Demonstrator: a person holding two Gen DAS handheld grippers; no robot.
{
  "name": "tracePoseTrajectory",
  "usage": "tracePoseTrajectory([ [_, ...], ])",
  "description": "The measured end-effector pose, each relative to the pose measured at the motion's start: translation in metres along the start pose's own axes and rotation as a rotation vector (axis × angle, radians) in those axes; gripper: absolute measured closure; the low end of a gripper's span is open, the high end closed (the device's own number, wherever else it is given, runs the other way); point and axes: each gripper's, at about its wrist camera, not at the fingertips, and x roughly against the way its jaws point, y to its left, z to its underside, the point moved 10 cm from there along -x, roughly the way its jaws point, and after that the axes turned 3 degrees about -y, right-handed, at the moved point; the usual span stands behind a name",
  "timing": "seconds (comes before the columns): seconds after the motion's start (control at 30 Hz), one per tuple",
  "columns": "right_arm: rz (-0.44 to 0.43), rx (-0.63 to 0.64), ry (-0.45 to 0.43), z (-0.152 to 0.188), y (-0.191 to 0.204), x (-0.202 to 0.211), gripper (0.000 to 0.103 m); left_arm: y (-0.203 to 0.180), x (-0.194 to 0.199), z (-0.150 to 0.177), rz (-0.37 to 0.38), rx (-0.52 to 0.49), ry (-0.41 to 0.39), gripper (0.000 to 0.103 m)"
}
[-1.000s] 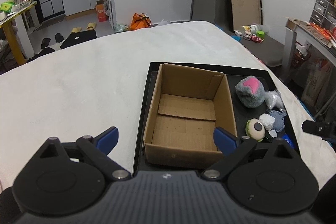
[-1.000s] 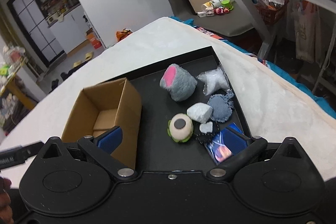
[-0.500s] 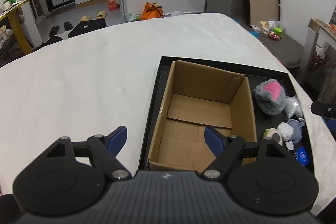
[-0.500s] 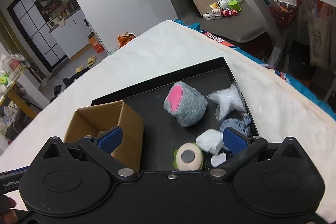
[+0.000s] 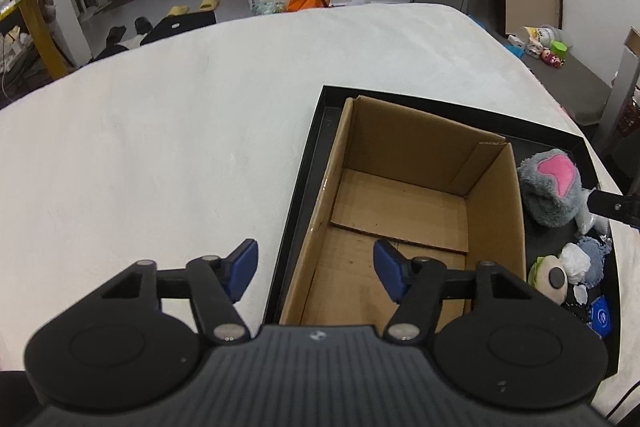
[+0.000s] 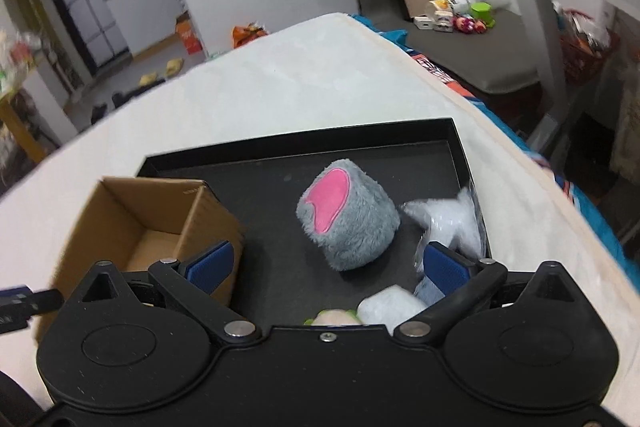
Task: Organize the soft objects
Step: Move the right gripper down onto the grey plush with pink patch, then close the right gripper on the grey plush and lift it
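An open, empty cardboard box [image 5: 404, 223] stands in the left part of a black tray [image 5: 304, 195]. A grey plush with a pink patch [image 5: 550, 187] lies to its right, with a white bag [image 6: 448, 223], a white puff [image 5: 574, 261], a blue-grey puff [image 5: 594, 259] and a green eyeball toy [image 5: 550, 277] nearer me. My left gripper [image 5: 316, 269] is open and empty over the box's near left corner. My right gripper [image 6: 328, 263] is open and empty, just short of the grey plush [image 6: 346, 215], with the box [image 6: 148, 227] to its left.
The tray sits on a white soft surface [image 5: 160, 131] whose right edge drops off near a grey bench [image 6: 492, 63] with small toys. A small blue packet [image 5: 600, 317] lies in the tray's near right corner. Room clutter stands far behind.
Both grippers moved forward over the tray. The right one came closer to the grey plush, and the small toys now slip under its body. The left one shifted left over the box corner.
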Motion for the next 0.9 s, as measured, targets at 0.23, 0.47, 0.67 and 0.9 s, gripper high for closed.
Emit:
tracePoseTrajectory([
  [0.23,0.025,0.138,0.022,-0.003,0.004,-0.026,0.006,0.001,-0.014,0.000,-0.033,0.007,0.016,0.054],
  [0.47,0.055,0.251,-0.017,0.004,0.004,-0.041,0.006,-0.004,-0.027,0.001,-0.059,-0.015,0.039,0.070],
  [0.67,0.082,0.332,-0.041,0.012,0.001,-0.048,0.010,-0.008,-0.039,0.005,-0.081,-0.026,0.065,0.079],
  [0.9,0.083,0.390,-0.048,0.014,0.007,-0.058,0.020,0.001,-0.038,0.002,-0.099,0.050,0.081,0.086],
])
